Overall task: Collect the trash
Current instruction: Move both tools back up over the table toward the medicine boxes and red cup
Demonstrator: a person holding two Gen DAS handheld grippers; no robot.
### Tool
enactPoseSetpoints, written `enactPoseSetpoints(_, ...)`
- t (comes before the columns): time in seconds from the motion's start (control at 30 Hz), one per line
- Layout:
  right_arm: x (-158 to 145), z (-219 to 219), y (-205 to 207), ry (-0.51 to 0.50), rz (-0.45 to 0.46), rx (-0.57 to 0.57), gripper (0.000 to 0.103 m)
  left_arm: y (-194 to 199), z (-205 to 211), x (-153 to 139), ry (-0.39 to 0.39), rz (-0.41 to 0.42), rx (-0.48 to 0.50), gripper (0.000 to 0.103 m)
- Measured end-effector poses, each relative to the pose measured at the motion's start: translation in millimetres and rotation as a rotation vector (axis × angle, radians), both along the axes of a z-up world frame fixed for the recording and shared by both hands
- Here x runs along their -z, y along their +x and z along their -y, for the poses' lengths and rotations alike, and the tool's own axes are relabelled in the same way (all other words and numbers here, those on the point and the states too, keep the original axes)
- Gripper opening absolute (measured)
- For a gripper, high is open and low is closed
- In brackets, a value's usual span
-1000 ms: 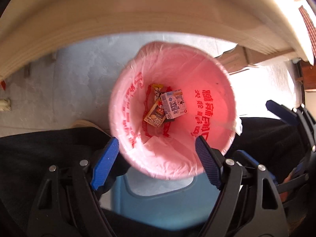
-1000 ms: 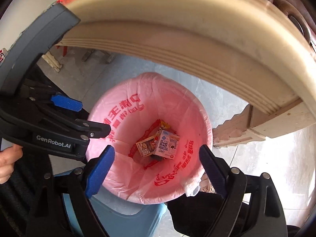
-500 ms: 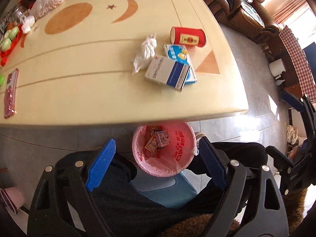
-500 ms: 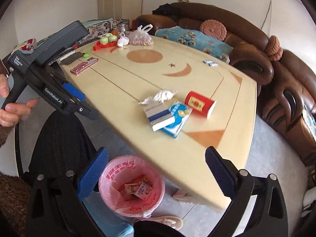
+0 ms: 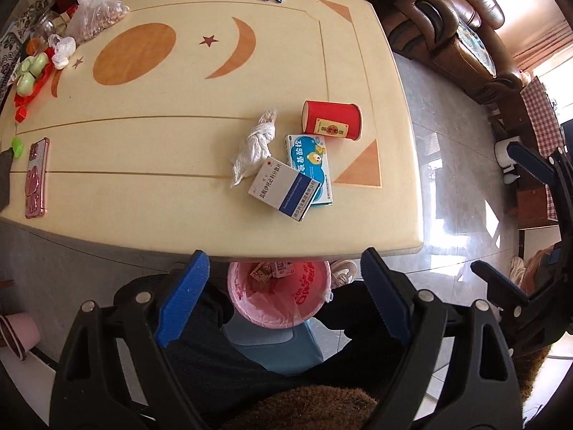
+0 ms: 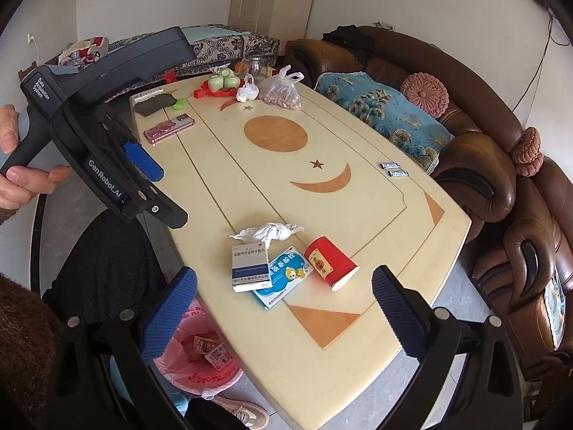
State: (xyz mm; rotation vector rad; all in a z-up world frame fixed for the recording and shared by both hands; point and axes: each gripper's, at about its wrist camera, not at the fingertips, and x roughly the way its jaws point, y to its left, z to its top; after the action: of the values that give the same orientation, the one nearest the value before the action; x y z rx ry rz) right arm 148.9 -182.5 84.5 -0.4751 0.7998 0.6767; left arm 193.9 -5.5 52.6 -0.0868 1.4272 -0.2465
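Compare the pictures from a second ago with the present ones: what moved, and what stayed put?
Both claws, left and right, rose from over the pink bin to above the table, open and empty throughout. The cartons in the bin stayed put.

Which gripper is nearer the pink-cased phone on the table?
Left. The left gripper hovers off the long edge of the cream table beside the pink-cased phone; the right gripper sits at its end, by the red cylindrical can.

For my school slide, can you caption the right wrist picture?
Open right gripper hovers over a table with a white box, blue box and red can.
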Motion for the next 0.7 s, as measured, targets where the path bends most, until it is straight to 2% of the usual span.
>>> enactPoseSetpoints(0.3, 15.8, 8.4, 38.8, -0.059, -0.042, -0.07, 0.096, 24.7, 14.9, 3.6, -0.017, -0.039, -0.055, 0.084)
enactPoseSetpoints(0.7, 63.5, 7.9, 83.4, -0.098, -0.129, -0.112, 0.096, 49.2, 19.0, 64.7, -0.05, -0.159, -0.125, 0.084)
